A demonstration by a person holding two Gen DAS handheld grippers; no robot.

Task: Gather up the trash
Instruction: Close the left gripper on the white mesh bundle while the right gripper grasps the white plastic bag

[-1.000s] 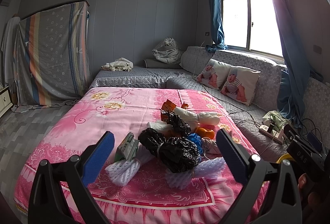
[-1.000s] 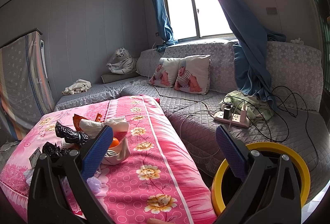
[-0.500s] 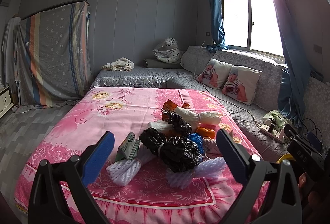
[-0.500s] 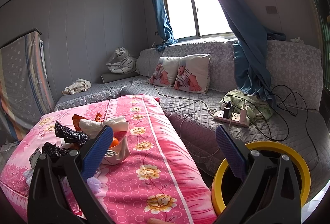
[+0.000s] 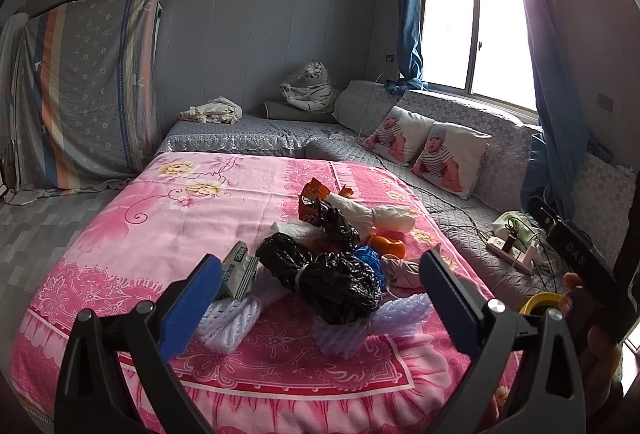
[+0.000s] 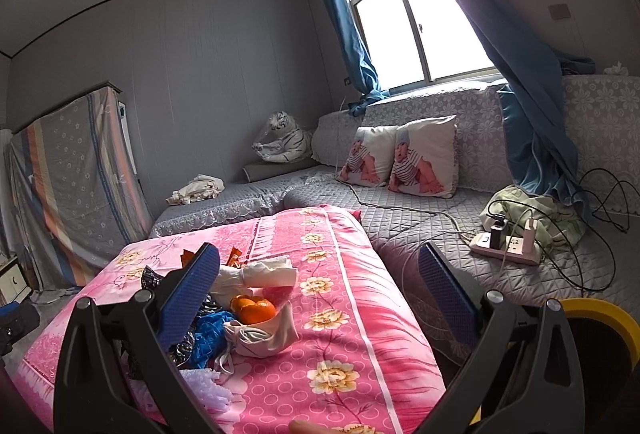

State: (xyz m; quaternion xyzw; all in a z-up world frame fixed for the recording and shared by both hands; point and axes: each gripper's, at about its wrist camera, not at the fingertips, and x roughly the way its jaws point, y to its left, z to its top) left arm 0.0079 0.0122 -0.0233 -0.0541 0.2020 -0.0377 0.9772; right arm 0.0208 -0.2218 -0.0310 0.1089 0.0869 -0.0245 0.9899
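Hovering over the trash pile (image 5: 320, 258) on the pink bedspread (image 5: 160, 218).
Both the left gripper (image 5: 320, 298) and the right gripper (image 6: 318, 292) are spread wide and empty; a yellow-rimmed bin (image 6: 600, 314) sits at 4 o'clock in the right view.

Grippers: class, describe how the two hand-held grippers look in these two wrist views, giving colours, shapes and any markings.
The left gripper and right gripper look alike: each has two black plastic arms with triangular cut-outs and round silver bolts. These spread in a V to flat, rectangular, ribbed blue pads. In the left view the right gripper's black body bears white letters "DAS". No cables or sleeves show.
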